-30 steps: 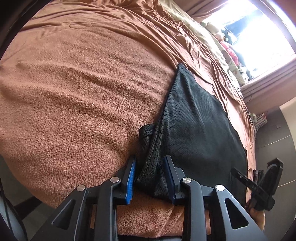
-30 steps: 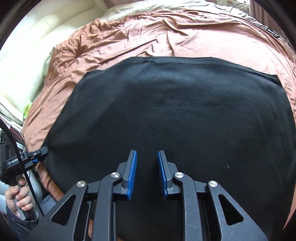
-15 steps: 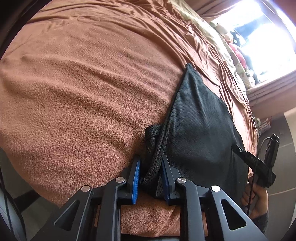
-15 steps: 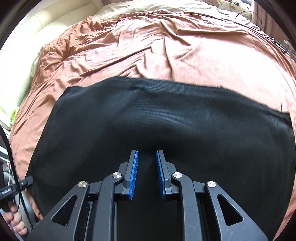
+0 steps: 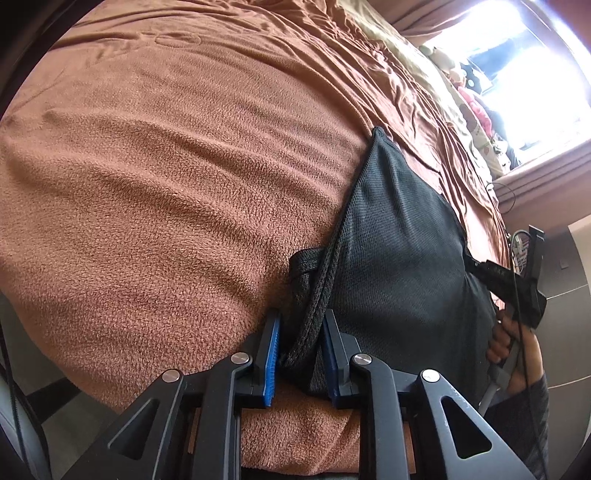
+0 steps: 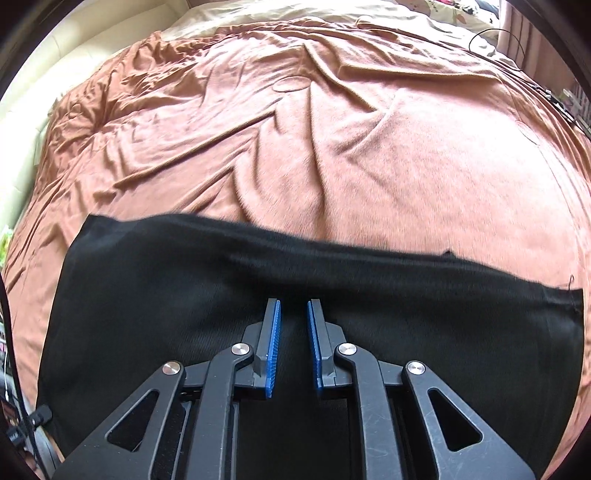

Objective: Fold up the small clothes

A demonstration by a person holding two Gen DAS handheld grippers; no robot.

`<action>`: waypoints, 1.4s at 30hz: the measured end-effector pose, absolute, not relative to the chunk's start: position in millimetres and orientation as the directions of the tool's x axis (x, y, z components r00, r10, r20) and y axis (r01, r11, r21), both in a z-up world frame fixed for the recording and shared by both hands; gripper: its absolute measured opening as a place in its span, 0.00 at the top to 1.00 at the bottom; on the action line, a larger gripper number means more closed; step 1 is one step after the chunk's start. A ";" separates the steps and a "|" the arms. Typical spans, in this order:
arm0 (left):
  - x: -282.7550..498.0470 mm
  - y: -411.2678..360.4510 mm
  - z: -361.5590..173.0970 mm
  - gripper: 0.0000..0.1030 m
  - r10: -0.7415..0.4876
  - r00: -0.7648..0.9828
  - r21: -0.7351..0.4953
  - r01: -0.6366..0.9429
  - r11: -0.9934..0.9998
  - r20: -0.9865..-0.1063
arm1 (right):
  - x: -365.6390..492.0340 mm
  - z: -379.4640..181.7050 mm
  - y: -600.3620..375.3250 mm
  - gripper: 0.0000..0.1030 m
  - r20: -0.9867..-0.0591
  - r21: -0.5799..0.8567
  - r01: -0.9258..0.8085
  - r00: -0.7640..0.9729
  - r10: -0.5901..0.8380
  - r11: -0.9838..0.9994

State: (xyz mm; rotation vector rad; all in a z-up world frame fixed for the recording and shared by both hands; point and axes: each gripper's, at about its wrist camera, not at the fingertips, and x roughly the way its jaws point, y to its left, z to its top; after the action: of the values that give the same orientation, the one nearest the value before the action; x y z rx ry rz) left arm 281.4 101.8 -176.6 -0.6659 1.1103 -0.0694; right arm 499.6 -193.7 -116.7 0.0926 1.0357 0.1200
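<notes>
Black mesh garment (image 5: 399, 258) on bed blanket (image 5: 166, 184); left tongs (image 5: 298, 332) clamped on its bunched near corner, long edge running away toward the window. Only the right view shows its full width lying sideways; right tongs (image 6: 294, 325) closing, narrow gap, cloth between but grip unclear.

Black mesh garment (image 5: 402, 258), dull grey sheen, ahead and right of left gripper (image 5: 300, 332). Rust-brown fleece blanket (image 5: 166, 177) to its left, plain. Gripper pads (image 6: 274, 343) bright blue, ribbed; frames black. Cream bedding (image 6: 295, 11) far beyond right gripper (image 6: 294, 314).

Black garment (image 6: 147, 295) on brown blanket (image 6: 332, 147)
</notes>
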 end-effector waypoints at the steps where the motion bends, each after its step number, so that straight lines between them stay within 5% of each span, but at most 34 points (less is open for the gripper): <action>1: 281.3 102.7 -176.9 0.78 -0.376 0.464 -0.532 -0.269 0.803 -0.802 | 503.1 -116.7 -193.2 0.91 -0.852 0.134 -0.053 0.504 0.142 0.990; 10: 275.6 114.5 -174.7 0.92 -0.431 0.483 -0.595 -0.259 0.761 -0.762 | 480.8 -97.8 -194.8 0.88 -0.836 0.175 -0.063 0.518 0.182 0.983; 22: 265.4 118.8 -140.9 0.93 -0.546 0.566 -0.727 -0.146 0.671 -0.618 | 407.0 -113.1 -192.0 0.88 -0.859 0.240 -0.160 0.425 0.286 0.958; 42: 277.4 109.1 -100.6 0.93 -0.631 0.583 -0.785 -0.018 0.620 -0.512 | 317.2 -113.3 -185.5 0.88 -0.844 0.269 -0.231 0.411 0.344 0.935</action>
State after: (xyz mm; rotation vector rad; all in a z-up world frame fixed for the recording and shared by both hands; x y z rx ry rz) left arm 277.4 109.1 -100.6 -0.8403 0.8895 -0.4120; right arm 317.2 -185.5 -113.3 0.1165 1.0894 0.3631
